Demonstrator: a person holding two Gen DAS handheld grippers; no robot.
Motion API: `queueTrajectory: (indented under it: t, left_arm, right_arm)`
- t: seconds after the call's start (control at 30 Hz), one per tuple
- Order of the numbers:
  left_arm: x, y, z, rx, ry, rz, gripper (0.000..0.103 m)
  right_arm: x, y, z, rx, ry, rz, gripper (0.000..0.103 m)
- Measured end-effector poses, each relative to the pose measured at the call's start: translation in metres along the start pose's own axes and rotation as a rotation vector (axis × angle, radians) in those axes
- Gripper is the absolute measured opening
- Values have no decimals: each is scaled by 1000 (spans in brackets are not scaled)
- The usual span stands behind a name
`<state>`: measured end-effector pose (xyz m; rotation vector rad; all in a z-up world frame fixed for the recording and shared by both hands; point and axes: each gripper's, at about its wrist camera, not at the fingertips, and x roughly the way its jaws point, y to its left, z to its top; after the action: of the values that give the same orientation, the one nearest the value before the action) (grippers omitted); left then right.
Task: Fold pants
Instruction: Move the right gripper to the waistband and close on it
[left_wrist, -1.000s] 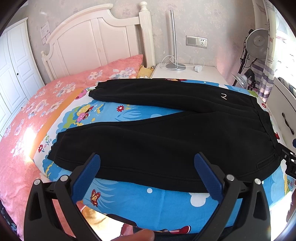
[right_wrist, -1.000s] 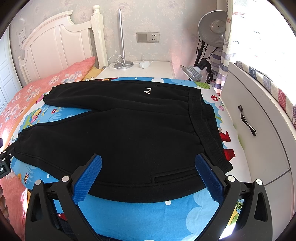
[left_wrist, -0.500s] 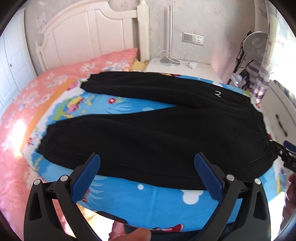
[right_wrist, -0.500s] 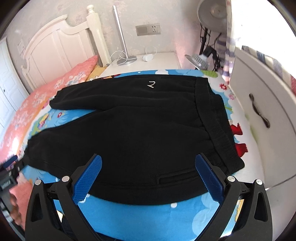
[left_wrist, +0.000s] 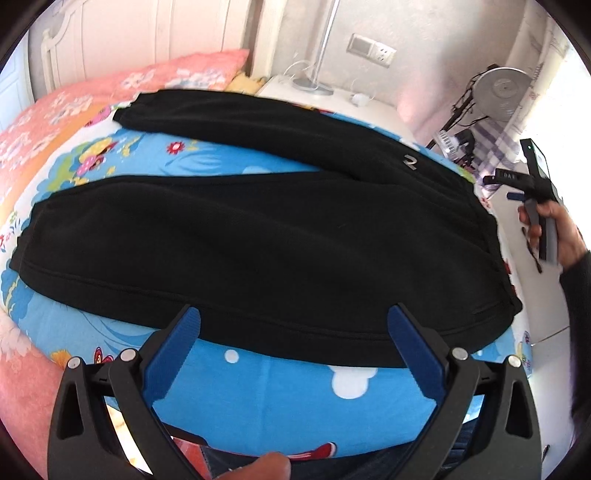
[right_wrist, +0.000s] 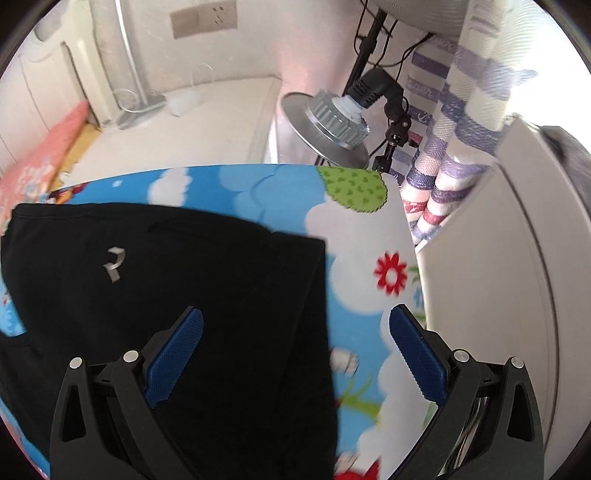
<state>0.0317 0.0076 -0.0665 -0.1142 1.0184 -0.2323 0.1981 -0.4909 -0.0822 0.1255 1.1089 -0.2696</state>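
Right gripper (right_wrist: 295, 350) now over waistband (right_wrist: 314, 295), fingers (right_wrist: 177, 350) apart

From my right wrist view, the black pants (right_wrist: 166, 295) run off the left and near edges, legs unseen. The cartoon sheet (right_wrist: 369, 280) beside the waistband smears with blur. In the left view, the right gripper (left_wrist: 517, 184) is too small to read its fingers.
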Motion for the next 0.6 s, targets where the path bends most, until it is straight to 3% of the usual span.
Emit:
queueTrajectory:
  t: [0.07,0.2,0.43,0.5,0.6]
  left_arm:
    - [7,7,2,-21,18,-8,101]
    - [17,17,9,-48,38,9,101]
    - [34,27,23,-93,79,30,101]
    - [39,29,25,-106,94,33,101]
    - [46,31,28,-124,114,32,101]
  right_arm:
    - [19,-11,14,5,32,4,97]
    - [51,-18,34,-35,102,72,82]
    - [76,-18,48,-84,165,165,75]
    - [81,-19,54,-80,172,199,65]
    - [85,-15,58,-75,187,225,58]
